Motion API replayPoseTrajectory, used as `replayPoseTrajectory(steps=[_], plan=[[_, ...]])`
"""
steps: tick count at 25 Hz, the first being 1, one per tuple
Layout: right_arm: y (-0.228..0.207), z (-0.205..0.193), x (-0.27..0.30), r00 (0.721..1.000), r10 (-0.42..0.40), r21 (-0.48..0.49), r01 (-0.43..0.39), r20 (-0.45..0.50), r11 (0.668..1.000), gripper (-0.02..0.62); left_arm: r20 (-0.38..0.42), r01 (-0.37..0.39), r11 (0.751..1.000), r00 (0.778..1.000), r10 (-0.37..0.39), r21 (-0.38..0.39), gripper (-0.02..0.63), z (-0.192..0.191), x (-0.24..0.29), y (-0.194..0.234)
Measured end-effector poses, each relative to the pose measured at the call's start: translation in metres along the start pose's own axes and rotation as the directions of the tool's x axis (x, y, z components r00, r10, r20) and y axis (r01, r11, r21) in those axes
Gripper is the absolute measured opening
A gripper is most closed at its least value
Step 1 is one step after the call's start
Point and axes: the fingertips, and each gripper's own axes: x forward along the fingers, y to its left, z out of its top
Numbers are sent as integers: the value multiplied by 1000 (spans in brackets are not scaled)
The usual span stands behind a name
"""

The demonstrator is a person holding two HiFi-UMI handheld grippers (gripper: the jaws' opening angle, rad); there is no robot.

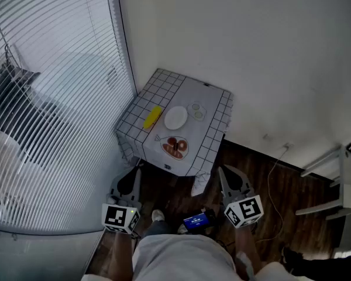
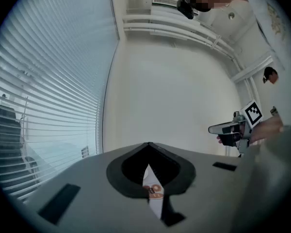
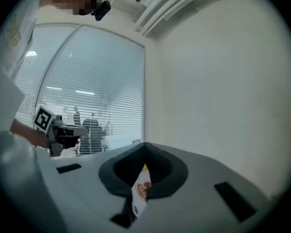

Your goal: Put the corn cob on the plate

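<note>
The left gripper point(image 2: 149, 152) is pointing level toward a white wall point(image 2: 174, 91), its jaws pressing together, a thin slit between them showing orange-brown shapes point(image 2: 154, 192) on white. Window blinds point(image 2: 39, 96) are hanging at left; the right gripper point(image 2: 214, 128) is hovering at right

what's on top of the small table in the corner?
A checked tablecloth covers it. On the cloth: a yellow corn cob, an empty white plate, two small dishes and an oval plate of reddish food. The tabletop itself is hidden.
</note>
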Motion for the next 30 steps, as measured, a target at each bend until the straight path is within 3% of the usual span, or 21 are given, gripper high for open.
replayPoseTrajectory(steps=[7, 12, 16, 22, 30], plan=[[-5, -3, -2, 1000, -7, -3, 7, -3, 1000, 6, -26, -43, 999, 999, 43, -3, 8, -5, 5, 2], [-28, -8, -4, 992, -124, -45, 123, -22, 991, 6, -54, -137, 988, 990, 133, -70, 8, -13, 6, 13], [-37, -10, -7, 990, -140, -5, 140, 0, 990, 6, -20, -105, 994, 994, 105, -36, 8, -9, 11, -1], [-50, -19, -6, 992, -123, 21, 123, -17, 992, 6, -35, -88, 996, 995, 89, 17, 8, -7, 27, -20], [-70, -23, 9, 994, -109, 40, 110, -26, 993, 6, -56, -92, 995, 994, 93, 27, 8, -10, 50, -19]])
